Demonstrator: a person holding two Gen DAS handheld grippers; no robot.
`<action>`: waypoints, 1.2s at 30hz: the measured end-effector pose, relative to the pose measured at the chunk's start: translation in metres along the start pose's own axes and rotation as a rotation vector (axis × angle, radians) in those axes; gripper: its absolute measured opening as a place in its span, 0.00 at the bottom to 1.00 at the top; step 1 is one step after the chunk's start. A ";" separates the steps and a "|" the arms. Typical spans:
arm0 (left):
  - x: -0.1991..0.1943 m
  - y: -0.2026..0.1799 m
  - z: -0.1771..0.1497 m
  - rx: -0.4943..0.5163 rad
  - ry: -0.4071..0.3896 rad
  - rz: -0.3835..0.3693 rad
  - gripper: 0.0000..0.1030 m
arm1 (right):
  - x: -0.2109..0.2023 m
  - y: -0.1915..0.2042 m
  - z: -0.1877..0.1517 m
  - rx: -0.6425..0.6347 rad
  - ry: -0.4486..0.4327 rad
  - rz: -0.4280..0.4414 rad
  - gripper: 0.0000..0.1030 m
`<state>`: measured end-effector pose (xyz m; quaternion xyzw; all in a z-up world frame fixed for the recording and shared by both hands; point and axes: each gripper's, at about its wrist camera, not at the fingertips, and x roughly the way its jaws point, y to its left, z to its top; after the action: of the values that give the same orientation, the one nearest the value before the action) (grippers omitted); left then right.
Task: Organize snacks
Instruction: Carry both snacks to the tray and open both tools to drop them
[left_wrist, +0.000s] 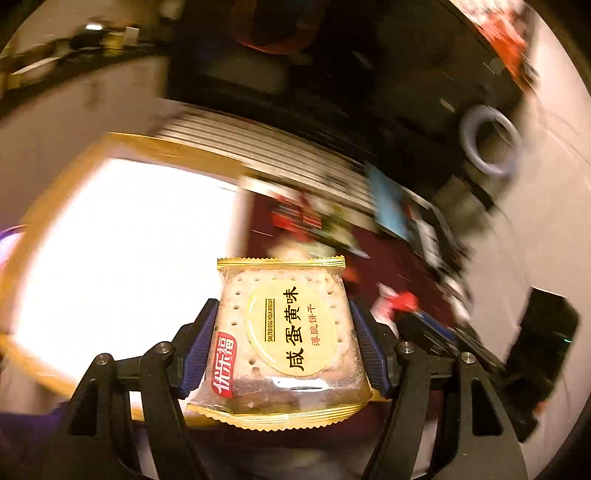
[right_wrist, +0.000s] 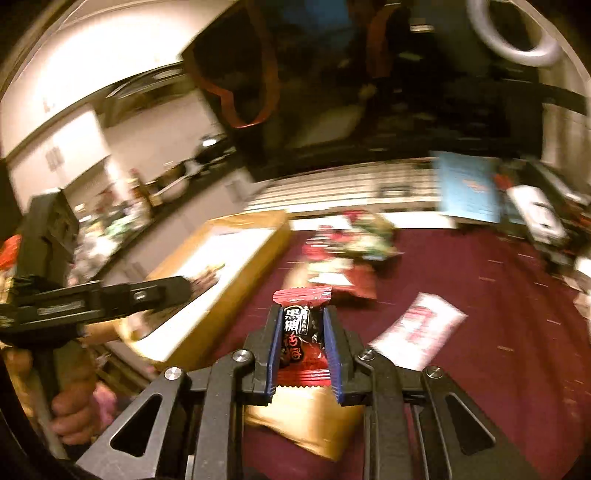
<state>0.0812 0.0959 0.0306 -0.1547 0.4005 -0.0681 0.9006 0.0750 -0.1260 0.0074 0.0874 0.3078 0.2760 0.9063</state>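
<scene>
My left gripper (left_wrist: 282, 306) is shut on a gold-edged salted egg yolk biscuit packet (left_wrist: 291, 332), gripped by its two sides and held in the air beside a shallow yellow-rimmed box (left_wrist: 166, 147) with a white inside. In the right wrist view that gripper (right_wrist: 188, 286) reaches over the same box (right_wrist: 236, 295), with a person's hand (right_wrist: 74, 417) on its handle. My right gripper (right_wrist: 303, 310) is shut on a small black-and-red candy packet (right_wrist: 301, 332) above the maroon tablecloth (right_wrist: 480, 295).
A blurred pile of mixed snack packets (right_wrist: 351, 236) lies on the cloth behind the box. A white-and-red packet (right_wrist: 417, 328) lies to the right and a golden packet (right_wrist: 306, 413) under my right gripper. A blue sheet (right_wrist: 465, 184) stands at the far edge.
</scene>
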 end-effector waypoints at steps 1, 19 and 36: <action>-0.005 0.017 0.002 -0.026 -0.012 0.037 0.67 | 0.009 0.011 0.003 -0.018 0.014 0.028 0.22; 0.017 0.143 0.004 -0.152 0.051 0.314 0.67 | 0.158 0.157 -0.018 -0.339 0.336 0.107 0.22; -0.022 0.109 0.006 -0.143 -0.113 0.270 0.75 | 0.074 0.111 -0.007 -0.179 0.126 0.205 0.67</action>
<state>0.0709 0.2050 0.0137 -0.1666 0.3701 0.0908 0.9094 0.0696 0.0075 0.0008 0.0197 0.3274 0.3986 0.8565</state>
